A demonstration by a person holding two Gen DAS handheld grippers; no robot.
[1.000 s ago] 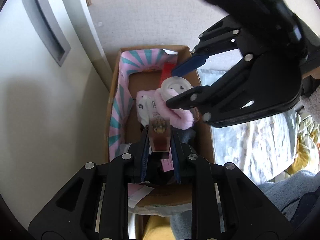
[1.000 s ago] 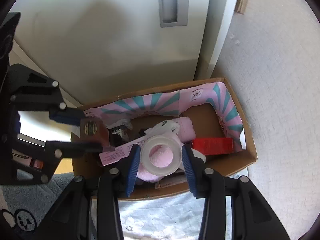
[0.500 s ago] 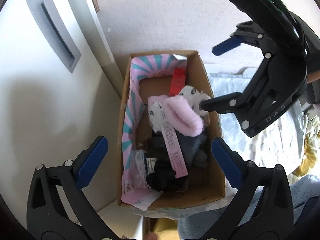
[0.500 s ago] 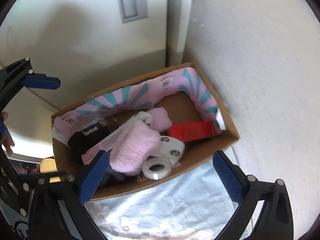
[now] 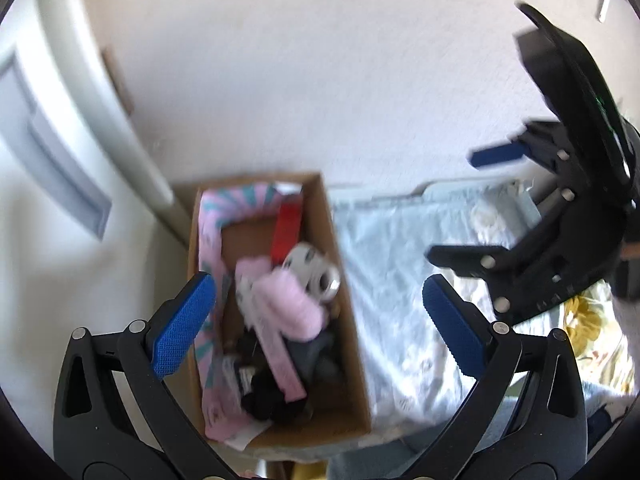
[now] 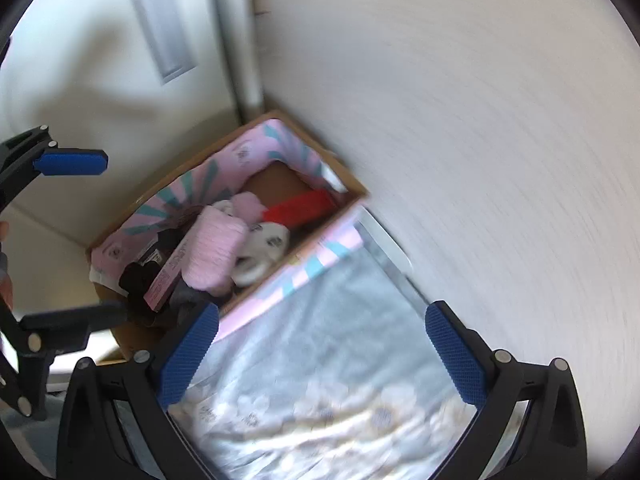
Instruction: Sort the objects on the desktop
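Note:
A cardboard box with a pink and teal striped lining stands against the wall; it also shows in the right wrist view. Inside lie a pink fluffy item, a red box, a white patterned item, a clear tape roll and dark items. My left gripper is open and empty above the box. My right gripper is open and empty above the pale cloth, to the right of the box. The tape roll lies at the box's near side.
A pale blue floral cloth covers the surface beside the box. A white textured wall runs behind. A white door with a recessed handle stands left of the box.
Both grippers let go of their objects into the box, opened wide, then lifted away. The right gripper swung out to the right over the cloth. Both views are blurred by motion.

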